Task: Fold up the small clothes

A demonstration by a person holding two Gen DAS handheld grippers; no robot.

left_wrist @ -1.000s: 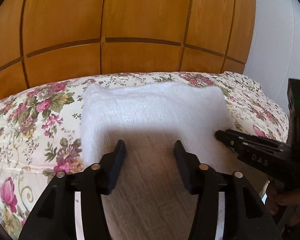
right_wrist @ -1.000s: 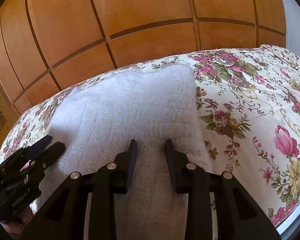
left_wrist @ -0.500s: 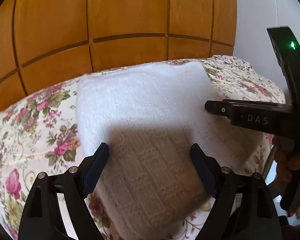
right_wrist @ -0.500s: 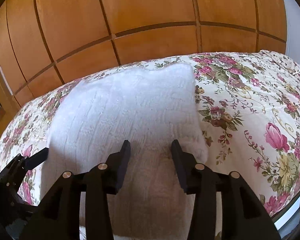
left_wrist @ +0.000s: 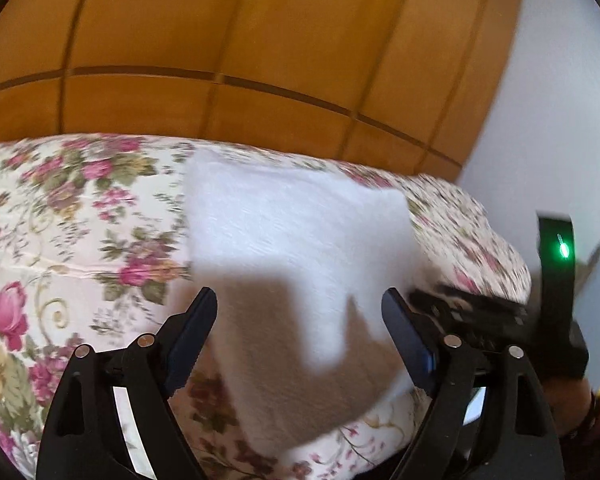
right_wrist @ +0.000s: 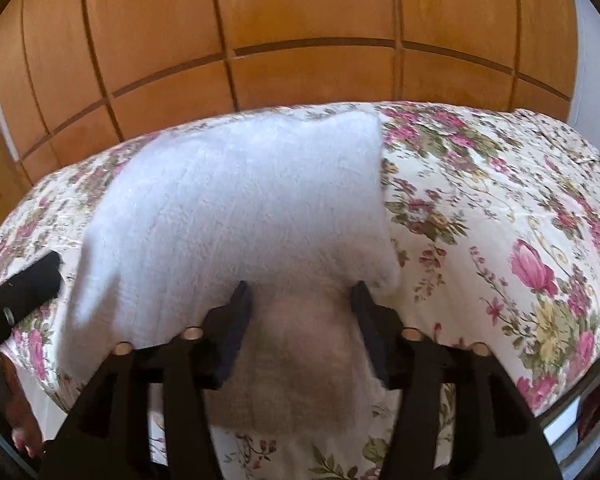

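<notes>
Left gripper (left_wrist: 300, 320): jaws wide apart, have just been opening. The white cloth (left_wrist: 296, 248) lies below and ahead of the gap, not pinched; left finger (left_wrist: 192, 336) sits over the cloth's left edge, the other finger over its right part. View is motion-blurred, so whether the tips touch the fabric I can't tell.

Right gripper (right_wrist: 300, 320): jaws apart too, have just been opening, nothing clamped. Cloth (right_wrist: 236, 208) runs from between the fingers forward and to its left; its near end lies under the gap, in shadow. Right-hand edge of the cloth passes just outside the right finger (right_wrist: 370, 328).

Cloth position: flat on the floral bedspread (right_wrist: 500, 208), near the bed's front edge, looks already folded into a thick rectangle. Each gripper shows at the edge of the other's view, flanking the near end.

Risks, my read:
- Pads snagging terry loops on pull-back would drag the top layer and open the fold.
- Near end sits close to the bed edge; a nudge toward the person could slide it off.
- Any re-grip catching only the top layer would skew the stack.

Orientation: long axis seems to run away from the grippers toward the wooden panelled wall (right_wrist: 300, 20), short edge nearest. Fisheye foreshortens it, so not certain.
</notes>
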